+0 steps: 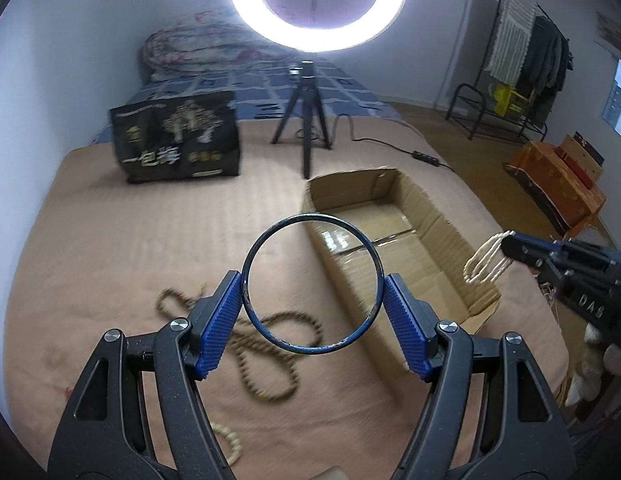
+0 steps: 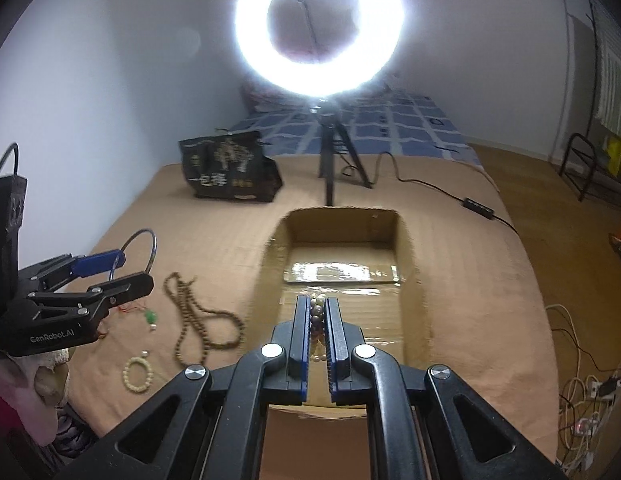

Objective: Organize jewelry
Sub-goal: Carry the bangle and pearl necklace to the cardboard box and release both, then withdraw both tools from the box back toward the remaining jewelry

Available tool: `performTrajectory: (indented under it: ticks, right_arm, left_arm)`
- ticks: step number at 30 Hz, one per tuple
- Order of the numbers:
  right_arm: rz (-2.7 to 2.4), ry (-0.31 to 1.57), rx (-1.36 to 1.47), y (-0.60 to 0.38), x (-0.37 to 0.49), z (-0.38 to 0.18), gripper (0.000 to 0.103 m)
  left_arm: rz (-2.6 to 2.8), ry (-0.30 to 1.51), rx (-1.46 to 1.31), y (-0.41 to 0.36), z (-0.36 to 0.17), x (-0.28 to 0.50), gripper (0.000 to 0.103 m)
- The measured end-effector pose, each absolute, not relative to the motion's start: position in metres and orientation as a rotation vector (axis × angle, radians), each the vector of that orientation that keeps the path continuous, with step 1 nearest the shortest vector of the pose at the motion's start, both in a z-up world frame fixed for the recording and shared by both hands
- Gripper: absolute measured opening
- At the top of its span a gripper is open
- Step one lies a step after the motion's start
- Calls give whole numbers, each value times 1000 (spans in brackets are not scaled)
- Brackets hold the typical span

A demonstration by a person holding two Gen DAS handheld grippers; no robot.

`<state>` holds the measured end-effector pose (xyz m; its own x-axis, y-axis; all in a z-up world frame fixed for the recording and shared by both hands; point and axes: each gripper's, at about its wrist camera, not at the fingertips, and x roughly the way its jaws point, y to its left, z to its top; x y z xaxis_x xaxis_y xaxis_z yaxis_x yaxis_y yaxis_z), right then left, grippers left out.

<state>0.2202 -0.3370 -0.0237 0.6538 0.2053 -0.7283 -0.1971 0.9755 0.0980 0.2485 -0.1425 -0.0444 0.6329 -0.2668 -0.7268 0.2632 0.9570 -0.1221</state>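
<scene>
My left gripper (image 1: 312,286) is shut on a dark blue bangle (image 1: 270,240), held above the tan bed cover just left of the open cardboard box (image 1: 438,216). It also shows in the right wrist view (image 2: 122,258) with the bangle (image 2: 152,248). My right gripper (image 2: 317,312) is shut on a pale bead bracelet (image 2: 316,314) over the box (image 2: 406,280); in the left wrist view that gripper (image 1: 506,246) holds the beads (image 1: 484,262) at the box's right side. A long brown bead necklace (image 2: 198,316), a small pale bracelet (image 2: 138,374) and a green pendant (image 2: 150,316) lie on the cover.
A black printed bag (image 1: 178,138) and a tripod (image 1: 306,120) with a bright ring light (image 1: 316,0) stand behind the box. A cable (image 2: 478,206) runs right. An orange box (image 1: 558,184) and a clothes rack (image 1: 522,60) are on the floor at right.
</scene>
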Motion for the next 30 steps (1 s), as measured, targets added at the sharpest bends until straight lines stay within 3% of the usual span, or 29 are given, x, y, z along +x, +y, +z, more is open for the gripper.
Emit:
performTrajectory:
  ticks: [22,23,25,27,30]
  right_arm:
    - [168,934,87,-370,246,-60,7]
    - [165,934,87,-370,246,-60,10]
    - [160,931,83,-370,245,-60,28]
    - [150,937,72,-370,245,-60,35]
    - [125,937,60,-370,244,-60,53]
  left_arm:
    - [-359,919,-33,-201,-83,312,74]
    - [-360,929,-30,-202,-85,313,74]
    - [-361,943,-28,-204,-88,314,75]
    - [-353,941,-19,-203,-89,315,75]
    - [-346,941,-14,-202,-88,314,76]
